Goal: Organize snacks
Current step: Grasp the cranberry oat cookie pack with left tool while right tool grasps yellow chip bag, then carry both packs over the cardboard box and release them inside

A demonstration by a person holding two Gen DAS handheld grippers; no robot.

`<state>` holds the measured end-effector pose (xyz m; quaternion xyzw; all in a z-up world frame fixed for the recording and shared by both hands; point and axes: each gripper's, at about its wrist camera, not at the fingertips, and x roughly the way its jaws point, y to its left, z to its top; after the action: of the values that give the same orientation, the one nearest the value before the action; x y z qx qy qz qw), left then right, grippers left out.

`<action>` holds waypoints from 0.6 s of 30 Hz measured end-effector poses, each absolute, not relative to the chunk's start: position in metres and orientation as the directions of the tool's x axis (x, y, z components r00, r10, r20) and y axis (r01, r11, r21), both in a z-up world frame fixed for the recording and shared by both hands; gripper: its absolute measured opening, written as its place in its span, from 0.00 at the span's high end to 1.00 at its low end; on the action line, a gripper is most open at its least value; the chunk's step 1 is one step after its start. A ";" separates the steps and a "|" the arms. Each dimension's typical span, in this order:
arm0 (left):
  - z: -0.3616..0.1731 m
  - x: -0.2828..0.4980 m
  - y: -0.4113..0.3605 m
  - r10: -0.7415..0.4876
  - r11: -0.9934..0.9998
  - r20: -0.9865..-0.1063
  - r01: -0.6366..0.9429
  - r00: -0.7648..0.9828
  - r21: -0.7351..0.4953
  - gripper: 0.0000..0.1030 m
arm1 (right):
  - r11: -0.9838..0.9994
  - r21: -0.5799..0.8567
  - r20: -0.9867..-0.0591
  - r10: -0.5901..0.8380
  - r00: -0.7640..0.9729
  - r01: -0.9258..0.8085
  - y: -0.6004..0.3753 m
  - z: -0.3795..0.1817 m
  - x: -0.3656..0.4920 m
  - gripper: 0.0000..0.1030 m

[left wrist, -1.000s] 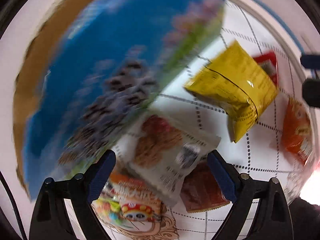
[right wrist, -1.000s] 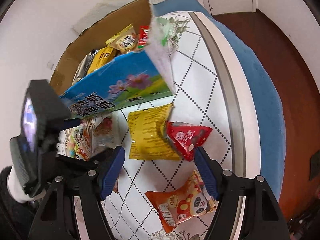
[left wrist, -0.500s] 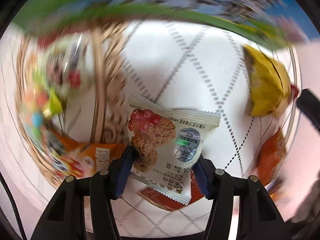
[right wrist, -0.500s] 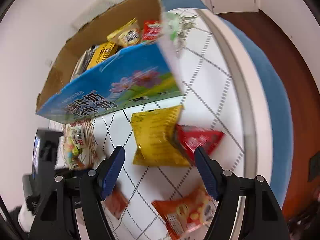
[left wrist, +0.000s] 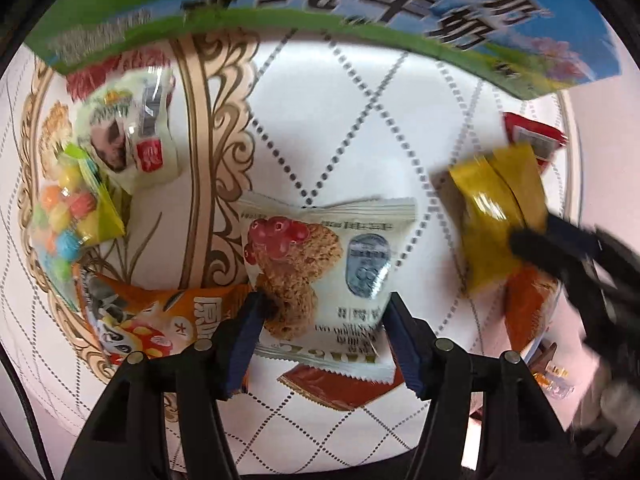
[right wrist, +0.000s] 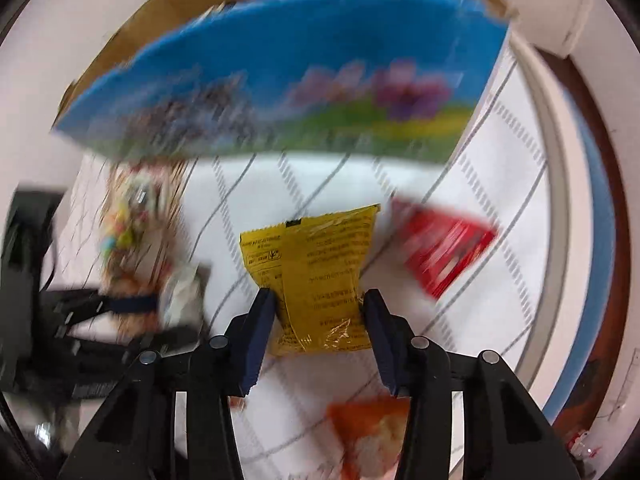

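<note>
L gripper (left wrist: 322,320): jaws closed on white oat-biscuit snack packet (left wrist: 332,264), which lies on white diamond-pattern tabletop (left wrist: 344,120), partly over a brown-red wrapper (left wrist: 340,386); jaws just eased open slightly, pads seen touching packet edges. R gripper (right wrist: 318,316): jaws just closed, clamped on lower part of yellow foil snack pouch (right wrist: 320,264). Blue printed cardboard box (right wrist: 288,68) sits just behind, snacks seen inside. Red packet (right wrist: 444,254) near pouch, apart.
</note>
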<state>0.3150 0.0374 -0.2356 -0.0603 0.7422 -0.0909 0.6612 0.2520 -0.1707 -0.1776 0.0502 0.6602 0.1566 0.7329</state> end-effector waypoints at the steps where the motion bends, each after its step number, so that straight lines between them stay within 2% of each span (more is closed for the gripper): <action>1: -0.239 0.316 0.038 -0.217 0.975 -0.969 0.021 -0.119 -0.221 0.41 | 0.942 0.294 -0.949 0.307 0.068 -0.160 -0.171 -0.178 0.249 0.53; 5: -0.251 0.317 0.045 -0.241 0.970 -0.962 -0.011 -0.131 -0.242 0.37 | 0.937 0.324 -0.939 0.335 0.073 -0.132 -0.172 -0.177 0.242 0.52; 8: -0.259 0.326 0.038 -0.251 0.968 -0.959 -0.017 -0.132 -0.251 0.36 | 0.946 0.286 -0.950 0.301 0.087 -0.155 -0.165 -0.176 0.243 0.40; 11: -0.263 0.328 0.036 -0.265 0.964 -0.955 -0.023 -0.132 -0.265 0.32 | 0.947 0.261 -0.958 0.278 0.071 -0.188 -0.156 -0.179 0.249 0.39; 15: -0.280 0.316 0.039 -0.262 0.965 -0.960 -0.027 -0.102 -0.260 0.32 | 0.948 0.229 -0.970 0.242 0.032 -0.221 -0.139 -0.193 0.252 0.40; 17: -0.277 0.311 0.039 -0.238 0.971 -0.968 -0.029 -0.077 -0.236 0.38 | 0.948 0.221 -0.972 0.233 0.030 -0.227 -0.134 -0.197 0.251 0.41; 18: -0.273 0.306 0.036 -0.224 0.975 -0.972 -0.024 -0.069 -0.223 0.44 | 0.950 0.214 -0.973 0.227 0.036 -0.226 -0.134 -0.198 0.250 0.47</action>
<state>0.3062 0.0361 -0.2733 -0.0853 0.7273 -0.0738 0.6770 0.2498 -0.1336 -0.1976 0.0006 0.6762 0.1574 0.7197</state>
